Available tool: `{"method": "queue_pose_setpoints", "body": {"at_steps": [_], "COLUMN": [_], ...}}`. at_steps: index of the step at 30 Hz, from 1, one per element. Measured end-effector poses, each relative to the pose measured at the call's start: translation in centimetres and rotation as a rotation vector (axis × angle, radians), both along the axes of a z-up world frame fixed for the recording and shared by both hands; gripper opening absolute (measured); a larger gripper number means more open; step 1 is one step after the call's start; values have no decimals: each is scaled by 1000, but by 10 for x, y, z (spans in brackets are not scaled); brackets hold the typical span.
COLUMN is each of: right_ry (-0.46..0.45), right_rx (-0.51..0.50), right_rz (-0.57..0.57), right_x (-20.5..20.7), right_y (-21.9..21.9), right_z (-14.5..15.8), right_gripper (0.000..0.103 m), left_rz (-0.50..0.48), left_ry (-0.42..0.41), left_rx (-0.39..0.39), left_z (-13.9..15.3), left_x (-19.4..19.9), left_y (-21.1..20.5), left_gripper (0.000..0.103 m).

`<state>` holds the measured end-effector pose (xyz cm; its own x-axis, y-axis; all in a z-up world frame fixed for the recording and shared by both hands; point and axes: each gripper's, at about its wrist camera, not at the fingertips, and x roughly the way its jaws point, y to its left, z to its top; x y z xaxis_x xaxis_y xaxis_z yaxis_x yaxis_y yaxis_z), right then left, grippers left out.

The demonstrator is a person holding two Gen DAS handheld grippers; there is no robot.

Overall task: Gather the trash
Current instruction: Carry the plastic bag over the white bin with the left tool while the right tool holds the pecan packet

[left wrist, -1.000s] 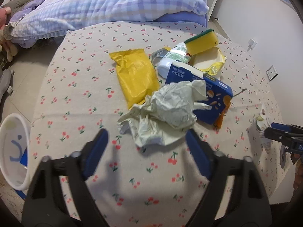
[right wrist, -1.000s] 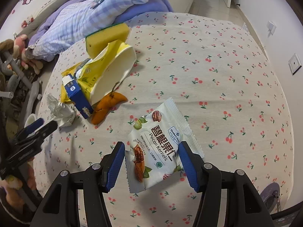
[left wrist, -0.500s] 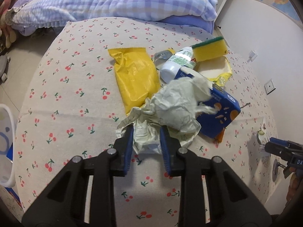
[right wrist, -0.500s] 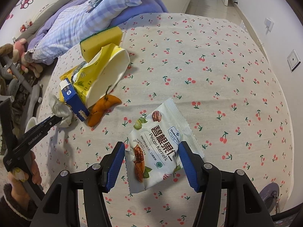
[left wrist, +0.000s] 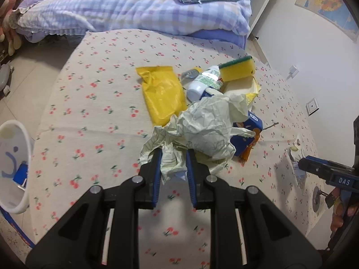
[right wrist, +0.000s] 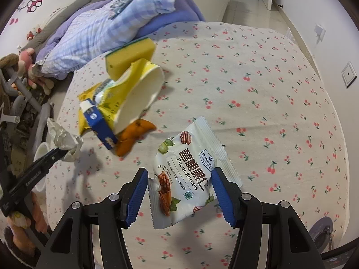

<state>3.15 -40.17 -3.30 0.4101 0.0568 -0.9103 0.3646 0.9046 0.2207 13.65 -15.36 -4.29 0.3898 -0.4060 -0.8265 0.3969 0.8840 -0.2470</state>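
My left gripper [left wrist: 172, 157] is shut on a crumpled pale-green paper [left wrist: 206, 130] and holds it slightly above the cherry-print tablecloth [left wrist: 89, 116]; it also shows in the right wrist view [right wrist: 61, 137]. My right gripper [right wrist: 179, 179] is open, its jaws on either side of a white pecan kernels packet [right wrist: 187, 170] lying on the cloth. A white trash bin [left wrist: 11, 163] stands at the table's left edge.
A pile lies mid-table: yellow snack bag [left wrist: 161, 94], white bottle [left wrist: 202, 83], yellow-green sponge [left wrist: 237, 68], open yellow bag [right wrist: 136, 96], blue carton [right wrist: 98, 121], orange peel [right wrist: 132, 136]. A bed with a checked quilt [left wrist: 125, 9] lies beyond.
My left gripper moved forward, closed on the crumpled paper and lifted it a little. My right gripper stayed open around the pecan packet.
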Motion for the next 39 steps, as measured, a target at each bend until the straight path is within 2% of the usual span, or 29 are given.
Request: {"method": "queue_pose_setpoints", "body": {"at_steps": [9,21,29,39], "right_ry": [-35,-60,-66,-59], "right_rx": [3,-2,-4,-5], "right_rz": [50,161,240,322], "right_x": [18,53,79,110], "right_y": [35,111,168,228], "right_z": [15,26,28,20], "right_gripper": [60,60,60,60], "left_rz": [71,211,297,392], "left_ry": [-9,-1,13,44], "left_rx": [5,27,32,75], "left_z": [11,16,11,-3], "left_x": [1,8,10,18], "left_y": [52,143,200,255], "left_gripper": [23,23,23,23]}}
